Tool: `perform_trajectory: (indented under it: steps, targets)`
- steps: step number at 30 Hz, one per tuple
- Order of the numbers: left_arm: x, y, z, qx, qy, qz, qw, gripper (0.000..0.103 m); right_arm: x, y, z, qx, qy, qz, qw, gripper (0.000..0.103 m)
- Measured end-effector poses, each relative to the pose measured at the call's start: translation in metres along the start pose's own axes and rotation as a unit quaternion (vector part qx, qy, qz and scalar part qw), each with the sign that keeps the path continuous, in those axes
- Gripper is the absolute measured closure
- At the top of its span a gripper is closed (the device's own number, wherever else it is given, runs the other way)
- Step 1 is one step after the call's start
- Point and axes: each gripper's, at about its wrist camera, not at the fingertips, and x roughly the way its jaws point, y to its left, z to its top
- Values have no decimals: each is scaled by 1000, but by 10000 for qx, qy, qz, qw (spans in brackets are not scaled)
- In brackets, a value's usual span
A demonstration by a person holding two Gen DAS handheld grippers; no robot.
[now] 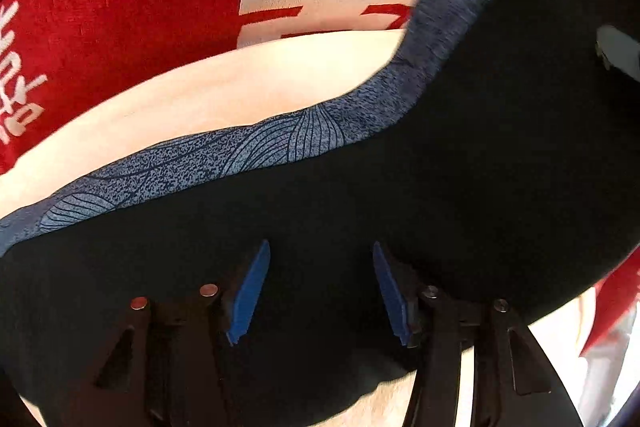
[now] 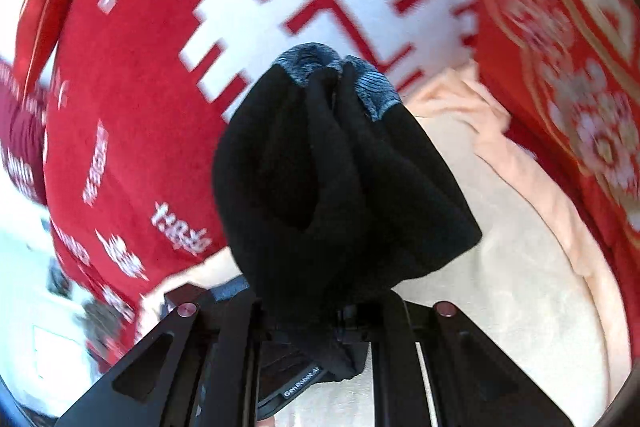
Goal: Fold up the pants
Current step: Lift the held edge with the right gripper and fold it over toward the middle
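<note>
Black pants [image 1: 460, 163] with a blue-grey patterned waistband [image 1: 224, 155] lie across cream bedding in the left wrist view. My left gripper [image 1: 320, 291] points down onto them, its blue pads [image 1: 250, 291] apart with black cloth filling the gap. Whether the pads press on the cloth does not show. To the right the waistband rises up and out of that view. In the right wrist view a bunched end of the pants [image 2: 340, 179], its waistband [image 2: 372, 83] on top, stands up out of my right gripper [image 2: 320, 311]. That gripper is shut on the bunch, and the cloth hides its fingertips.
A red blanket [image 2: 132, 115] with large white characters covers the far side, also seen as the red blanket [image 1: 132, 7]. Cream bedding [image 2: 500, 287] lies under the pants. A red floral cover [image 2: 580, 67] rises on the right.
</note>
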Motion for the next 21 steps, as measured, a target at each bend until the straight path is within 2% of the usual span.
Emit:
perform_trajectory:
  steps: [1, 2, 3, 4, 5, 11, 14, 15, 17, 18, 19, 21]
  targets:
    - [-6, 11, -1, -155, 68, -166, 9997, 46, 2, 17, -4, -196, 27, -88, 9998, 89]
    - [-10, 20, -2, -274, 117, -170, 9994, 45, 4, 27, -6, -325, 43, -150, 9993, 89]
    - [-18, 34, -6, -432, 147, -86, 9989, 41, 7, 37, -10, -473, 65, -222, 9986, 89]
    - [-25, 44, -9, -517, 103, -18, 9986, 27, 12, 52, -16, -635, 102, -292, 9975, 89]
    - [-37, 60, -14, -616, -32, 67, 9981, 24, 18, 66, -22, -786, 150, -359, 9961, 89]
    - [-81, 153, -50, -860, -89, 579, 9946, 24, 72, 144, -78, -1629, 542, -751, 9823, 89]
    - [-91, 198, -72, -1005, -13, 942, 9905, 24, 115, 177, -118, -2166, 879, -1147, 9655, 87]
    - [-94, 215, -80, -1093, 17, 1063, 9883, 24, 129, 186, -132, -2361, 971, -1320, 9578, 83]
    - [-97, 238, -91, -1240, 59, 1214, 9848, 24, 160, 200, -164, -2857, 1185, -1854, 9327, 79]
    - [-98, 248, -96, -1313, 70, 1265, 9832, 24, 172, 206, -178, -3125, 1228, -2143, 9172, 74]
    - [-100, 256, -99, -1369, 69, 1276, 9823, 24, 184, 216, -198, -3571, 1213, -2525, 8911, 71]
    - [-103, 266, -101, -1447, 47, 1231, 9818, 24, 186, 231, -221, -4142, 1107, -2746, 8607, 52]
